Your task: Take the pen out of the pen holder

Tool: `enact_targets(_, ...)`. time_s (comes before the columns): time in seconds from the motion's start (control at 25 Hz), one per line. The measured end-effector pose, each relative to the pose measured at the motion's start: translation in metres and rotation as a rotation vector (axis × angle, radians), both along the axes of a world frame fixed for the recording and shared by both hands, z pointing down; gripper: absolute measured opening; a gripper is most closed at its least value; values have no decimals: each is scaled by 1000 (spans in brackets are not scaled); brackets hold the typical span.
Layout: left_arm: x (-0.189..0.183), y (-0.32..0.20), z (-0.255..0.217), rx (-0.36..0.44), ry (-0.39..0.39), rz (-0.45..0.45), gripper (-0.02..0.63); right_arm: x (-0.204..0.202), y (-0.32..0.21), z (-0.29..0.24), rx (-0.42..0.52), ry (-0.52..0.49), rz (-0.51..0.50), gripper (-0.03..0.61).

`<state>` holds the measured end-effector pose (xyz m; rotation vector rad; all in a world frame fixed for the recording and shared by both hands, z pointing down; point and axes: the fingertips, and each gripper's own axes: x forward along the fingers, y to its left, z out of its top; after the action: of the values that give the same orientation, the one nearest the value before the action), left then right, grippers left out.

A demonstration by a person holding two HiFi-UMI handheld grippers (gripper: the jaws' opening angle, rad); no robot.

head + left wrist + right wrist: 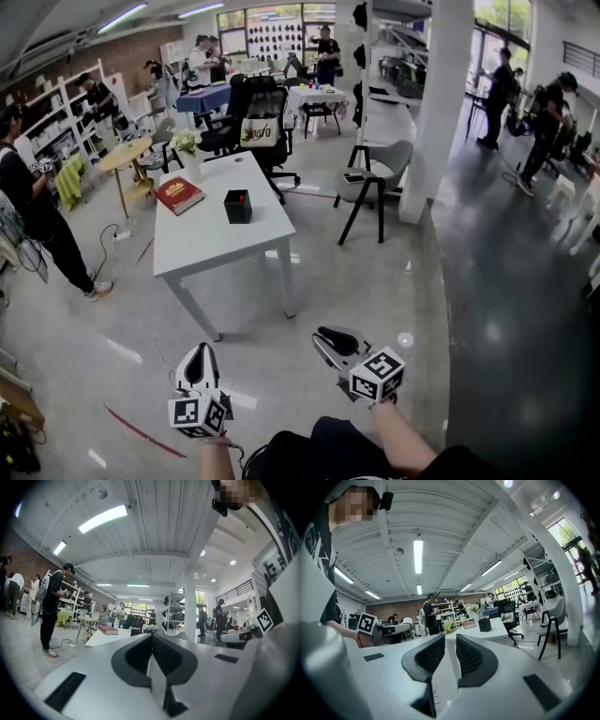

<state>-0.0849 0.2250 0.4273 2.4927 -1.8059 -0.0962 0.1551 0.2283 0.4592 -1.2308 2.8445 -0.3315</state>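
Note:
The black pen holder (238,206) stands near the middle of a white table (211,244), with a red-tipped pen (241,197) showing in its top. It appears small and far off in the right gripper view (484,625) and the left gripper view (135,632). Both grippers are held low over the floor, well short of the table. My left gripper (198,356) is shut and empty, its pads meeting in the left gripper view (152,641). My right gripper (325,335) is open, with a clear gap between its pads (450,644) and nothing in it.
A red book (178,194) and a vase of flowers (190,155) share the table. Behind it is a black office chair (258,122), to its right a grey chair (375,173) and a white pillar (436,103). A person (28,216) stands at left.

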Motion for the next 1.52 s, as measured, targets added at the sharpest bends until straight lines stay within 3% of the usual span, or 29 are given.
enact_targets(0.32, -15, 9, 9, -18, 22, 16, 5, -5, -8, 1, 13, -6, 12, 120)
enact_targets(0.76, -58, -20, 29, -71, 27, -15, 5, -51, -57, 11, -19, -25, -52, 130)
enact_targets(1.08, -99, -92, 37, -95, 20, -75, 5, -94, -143, 21, -19, -12, -102, 133)
enact_targets(1.52, -109, -233, 34, -80, 17, -57, 5, -115, -276, 16, 1, 13, -112, 135)
